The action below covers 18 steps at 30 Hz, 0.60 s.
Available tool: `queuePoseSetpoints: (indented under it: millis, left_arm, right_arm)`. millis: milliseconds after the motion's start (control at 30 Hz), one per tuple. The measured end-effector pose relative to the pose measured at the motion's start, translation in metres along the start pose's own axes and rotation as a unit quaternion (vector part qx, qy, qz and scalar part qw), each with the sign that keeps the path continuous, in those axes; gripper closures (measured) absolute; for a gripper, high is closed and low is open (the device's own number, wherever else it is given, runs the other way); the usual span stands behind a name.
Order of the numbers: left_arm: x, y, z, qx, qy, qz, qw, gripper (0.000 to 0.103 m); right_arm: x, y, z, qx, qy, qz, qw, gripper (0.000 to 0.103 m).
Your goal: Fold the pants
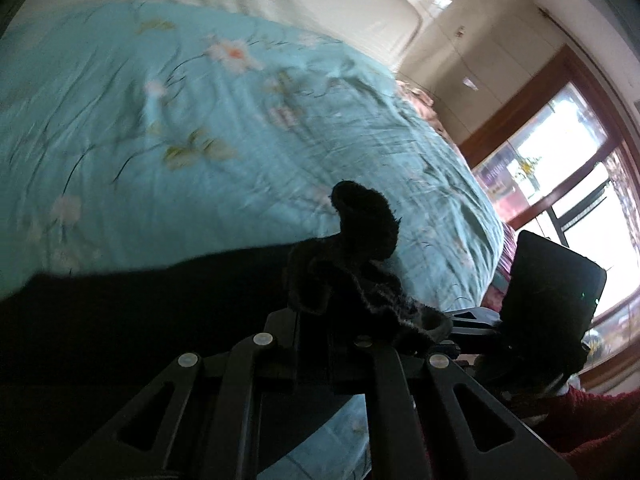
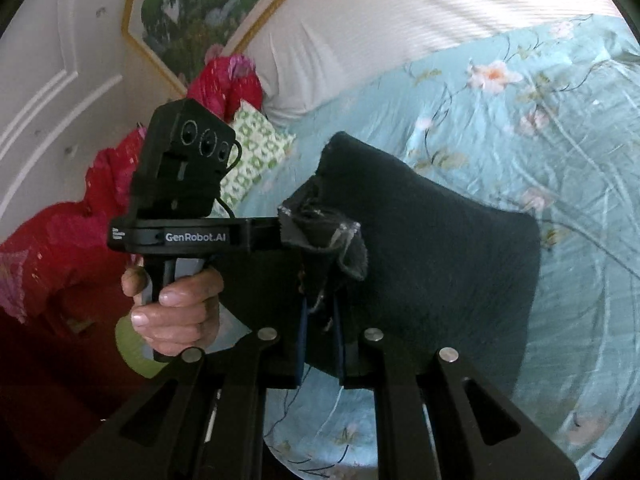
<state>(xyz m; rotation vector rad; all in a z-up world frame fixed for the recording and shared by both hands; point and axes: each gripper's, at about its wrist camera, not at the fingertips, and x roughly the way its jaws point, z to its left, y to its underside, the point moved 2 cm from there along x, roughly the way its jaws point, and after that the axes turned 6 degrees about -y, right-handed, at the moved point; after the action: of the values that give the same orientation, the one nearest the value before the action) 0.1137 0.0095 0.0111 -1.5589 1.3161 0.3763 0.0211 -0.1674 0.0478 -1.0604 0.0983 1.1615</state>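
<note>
The black pants [image 2: 440,260] hang as a broad dark sheet above the teal floral bedspread [image 2: 520,140]. My right gripper [image 2: 320,312] is shut on a bunched edge of the fabric, which sits between its blue pads. Just beyond it, my left gripper [image 2: 316,232], held by a hand [image 2: 176,312], clamps the same bunched edge. In the left wrist view the left gripper [image 1: 316,312] is shut on a fuzzy black wad of pants [image 1: 352,248], and the rest of the fabric stretches away to the left. The right gripper [image 1: 452,318] meets that wad from the right.
The bedspread [image 1: 200,120] covers most of the bed, with a white bolster [image 2: 360,40] along its far side. A red quilt [image 2: 60,240] and a green patterned pillow [image 2: 256,152] lie at the head. A bright window [image 1: 580,200] is at the right.
</note>
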Motion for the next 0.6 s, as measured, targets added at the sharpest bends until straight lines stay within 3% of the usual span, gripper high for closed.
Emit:
queuePoseSetpoints:
  millis: [267, 600]
  left_arm:
    - [0.002, 0.019, 0.031, -0.052, -0.030, 0.003, 0.9982, 0.095]
    - [-0.001, 0.030, 0.053, -0.102, -0.051, -0.012, 0.9934, 0.088]
  right_arm:
    - [0.029, 0.011, -0.001, -0.011, 0.021, 0.052, 0.998, 0.090]
    - [0.042, 0.016, -0.002, -0.014, 0.032, 0.079, 0.996, 0.088]
